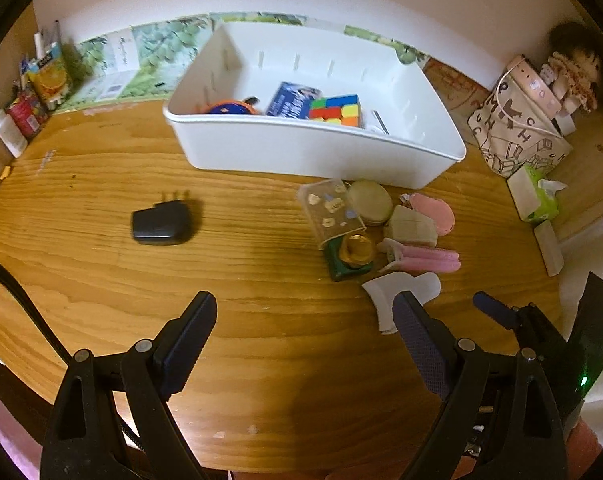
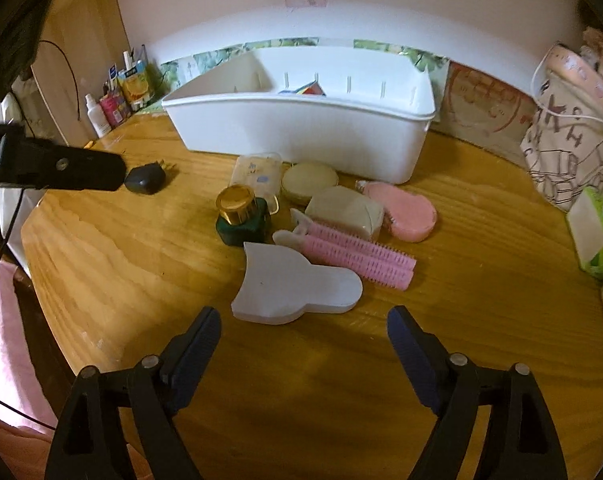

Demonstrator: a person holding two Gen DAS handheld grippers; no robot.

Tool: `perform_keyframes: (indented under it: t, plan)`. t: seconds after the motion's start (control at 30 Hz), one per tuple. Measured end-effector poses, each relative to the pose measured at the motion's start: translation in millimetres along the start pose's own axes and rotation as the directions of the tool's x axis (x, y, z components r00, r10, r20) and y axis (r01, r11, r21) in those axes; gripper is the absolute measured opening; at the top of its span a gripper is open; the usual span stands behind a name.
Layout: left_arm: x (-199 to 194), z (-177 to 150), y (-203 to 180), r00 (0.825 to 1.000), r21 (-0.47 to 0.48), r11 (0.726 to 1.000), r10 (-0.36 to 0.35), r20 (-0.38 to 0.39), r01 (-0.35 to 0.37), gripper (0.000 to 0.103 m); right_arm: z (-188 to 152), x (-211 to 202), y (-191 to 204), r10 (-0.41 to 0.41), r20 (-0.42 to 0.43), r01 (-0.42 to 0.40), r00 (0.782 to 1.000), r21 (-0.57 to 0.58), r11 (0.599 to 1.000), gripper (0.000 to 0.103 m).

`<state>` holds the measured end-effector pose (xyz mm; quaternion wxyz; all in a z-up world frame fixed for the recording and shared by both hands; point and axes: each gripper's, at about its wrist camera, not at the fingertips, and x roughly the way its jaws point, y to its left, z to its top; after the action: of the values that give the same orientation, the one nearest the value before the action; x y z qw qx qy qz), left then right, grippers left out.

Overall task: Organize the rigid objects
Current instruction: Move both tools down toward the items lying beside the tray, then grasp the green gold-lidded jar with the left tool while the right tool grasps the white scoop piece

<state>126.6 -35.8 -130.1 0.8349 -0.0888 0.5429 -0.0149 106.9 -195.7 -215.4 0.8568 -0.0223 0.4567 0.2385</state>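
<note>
Left gripper (image 1: 305, 332) jaws spread wide, nothing between them — over bare table (image 1: 101, 280). Right gripper (image 2: 303, 334) likewise wide and empty, just short of the white flat piece (image 2: 297, 290). Loose cluster — green bottle (image 2: 243, 216), pink roller (image 2: 361, 254), pink case (image 2: 405, 210) — sits before the white bin (image 2: 301, 140) near the back edge. Black charger (image 1: 161, 222) lies apart.

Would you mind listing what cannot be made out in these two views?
- Right wrist view: the white bin near wall hides nearly all its contents.
- Left wrist view: the black plug adapter is blurred, so no markings read.
- Both views: labels on the bottles by the wall are too small.
</note>
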Motion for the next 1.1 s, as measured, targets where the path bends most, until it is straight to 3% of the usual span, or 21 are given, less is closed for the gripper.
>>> perform_keyframes:
  t: [0.43, 0.77, 1.1]
  plan:
    - [55.0, 29.0, -35.8, 0.994, 0.016, 1.0, -0.01, -0.108, 0.012, 0.091, -2.4, 23.4, -0.3, 0.066, -0.027, -0.067, 0.997, -0.075, 0.995, 0.086]
    - [90.6, 39.4, -31.1, 0.981, -0.063, 0.998, -0.031, -0.191, 0.019, 0.091, 4.0, 33.6, 4.1, 0.086, -0.012, -0.087, 0.996, -0.118, 0.989, 0.09]
    - [110.0, 42.4, -26.7, 0.967, -0.094, 0.995, 0.0, -0.256, -0.025, 0.091, 8.8, 38.8, 5.3, 0.069, 0.005, -0.068, 0.998, -0.149, 0.987, 0.09]
